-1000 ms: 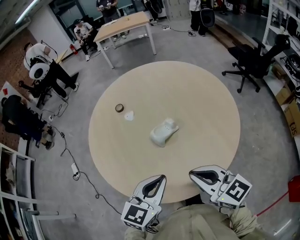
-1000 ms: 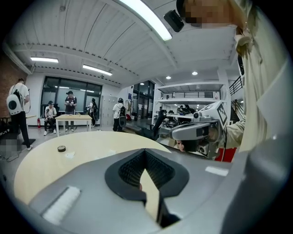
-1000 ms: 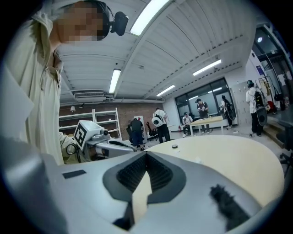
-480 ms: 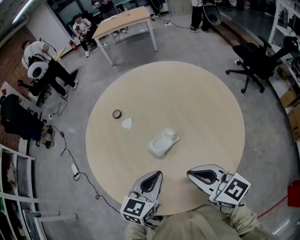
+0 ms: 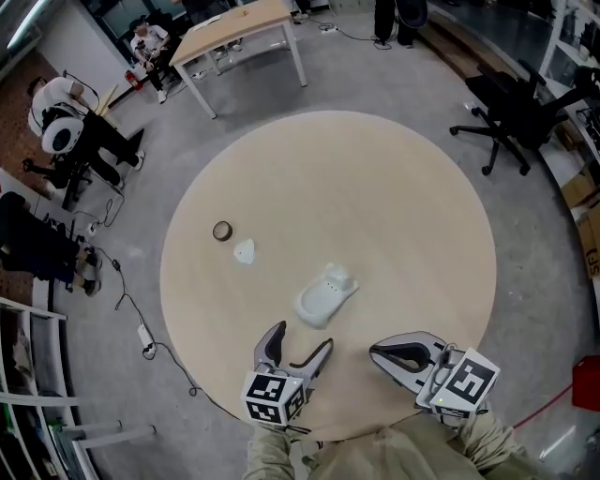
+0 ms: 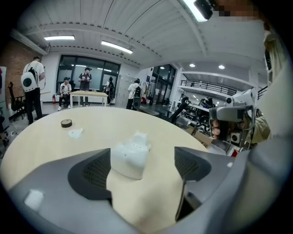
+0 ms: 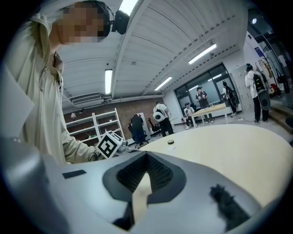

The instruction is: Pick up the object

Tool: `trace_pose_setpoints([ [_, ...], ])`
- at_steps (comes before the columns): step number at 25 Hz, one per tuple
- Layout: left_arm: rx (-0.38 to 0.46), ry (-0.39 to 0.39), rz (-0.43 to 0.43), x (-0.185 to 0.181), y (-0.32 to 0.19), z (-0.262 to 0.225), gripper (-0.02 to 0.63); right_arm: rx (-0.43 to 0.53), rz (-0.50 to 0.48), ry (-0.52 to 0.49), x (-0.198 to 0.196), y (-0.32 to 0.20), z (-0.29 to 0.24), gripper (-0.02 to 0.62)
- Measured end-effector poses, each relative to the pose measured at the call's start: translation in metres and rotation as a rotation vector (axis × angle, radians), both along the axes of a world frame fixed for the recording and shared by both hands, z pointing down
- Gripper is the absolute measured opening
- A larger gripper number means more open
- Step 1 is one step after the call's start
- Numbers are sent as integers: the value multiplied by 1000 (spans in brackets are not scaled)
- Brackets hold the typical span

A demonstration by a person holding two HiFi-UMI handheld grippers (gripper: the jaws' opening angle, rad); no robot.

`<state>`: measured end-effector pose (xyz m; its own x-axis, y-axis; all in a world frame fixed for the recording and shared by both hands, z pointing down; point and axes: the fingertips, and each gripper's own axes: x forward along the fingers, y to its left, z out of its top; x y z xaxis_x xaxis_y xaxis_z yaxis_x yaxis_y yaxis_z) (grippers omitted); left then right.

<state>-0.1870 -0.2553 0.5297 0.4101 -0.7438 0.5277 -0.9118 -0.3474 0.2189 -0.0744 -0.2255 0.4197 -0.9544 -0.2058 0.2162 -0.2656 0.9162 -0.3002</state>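
Over the table (image 5: 394,206), left gripper (image 5: 301,337) fingers (image 5: 271,343) are opening short of the object (image 5: 325,296); right gripper (image 5: 375,352) fingers (image 5: 409,355) closed.

1. You are facing one round table (image 5: 412,216).
2. You are holding two grippers: the left gripper (image 5: 301,336), its jaws opening just short of the white object, and the right gripper (image 5: 375,351).
3. Three things are lying there: one white object (image 5: 325,295), one white scrap (image 5: 245,251), one dark ring (image 5: 222,231).
4. One rectangular table (image 5: 239,28) and one black office chair (image 5: 511,103) are standing beyond.
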Motion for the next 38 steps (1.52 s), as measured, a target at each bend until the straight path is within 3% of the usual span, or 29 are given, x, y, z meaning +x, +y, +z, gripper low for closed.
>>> trace_pose_setpoints([
  [3, -48, -22, 9, -6, -14, 26, 473, -16, -7, 0, -6, -3, 6, -5],
  [14, -149, -116, 137, 2, -52, 85, 512, -76, 9, 27, -6, -19, 24, -5],
  [22, -117, -209, 100, 3, -67, 95, 511, -107, 21, 37, -6, -23, 33, -5],
  [25, -127, -228, 125, 4, -67, 96, 500, -113, 24, 38, -5, -23, 36, -5],
  [33, -130, -202, 158, 10, -60, 84, 492, -108, 17, 38, -7, -23, 35, -5],
  [38, -66, -159, 92, 7, -58, 52, 492, -90, 25, 32, -4, -23, 26, -5],
])
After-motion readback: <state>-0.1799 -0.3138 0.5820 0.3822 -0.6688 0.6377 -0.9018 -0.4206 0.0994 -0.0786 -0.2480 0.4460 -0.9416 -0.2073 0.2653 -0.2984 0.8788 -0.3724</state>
